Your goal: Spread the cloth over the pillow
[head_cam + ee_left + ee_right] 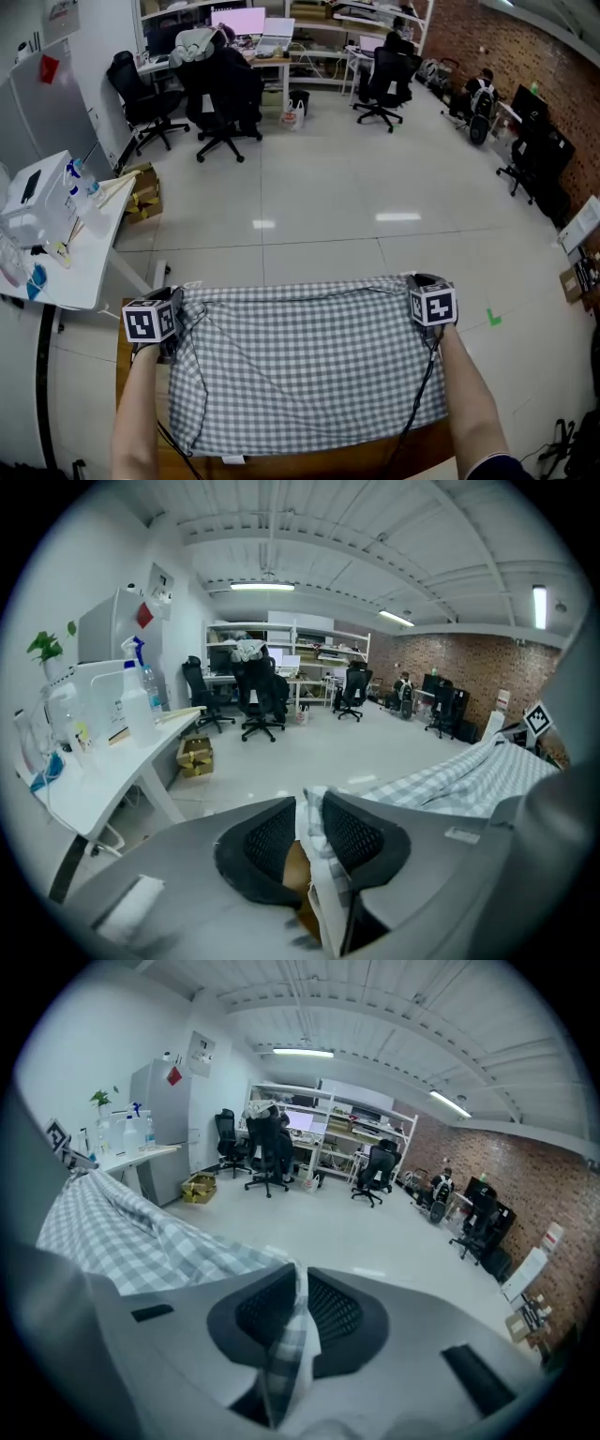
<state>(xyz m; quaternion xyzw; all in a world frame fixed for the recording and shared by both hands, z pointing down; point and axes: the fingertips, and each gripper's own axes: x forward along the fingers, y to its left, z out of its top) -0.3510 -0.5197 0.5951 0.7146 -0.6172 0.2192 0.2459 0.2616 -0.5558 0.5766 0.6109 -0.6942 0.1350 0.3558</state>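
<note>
Cloth (305, 370) lies spread toward me from both jaws, its far edge running jaw to jaw. My left gripper (305, 805) stands parted around one corner. The right gripper (300, 1283), I judge, is likewise slack around the other corner. The pillow is hidden beneath.

The grey-and-white checked cloth (309, 366) hides everything lying under it. The brown wooden table (319, 467) is cut off by the near picture edge, as are the left forearm (136, 422) and right forearm (473, 412). Objects on the white desk (89, 267) at the left are too small to identify.
</note>
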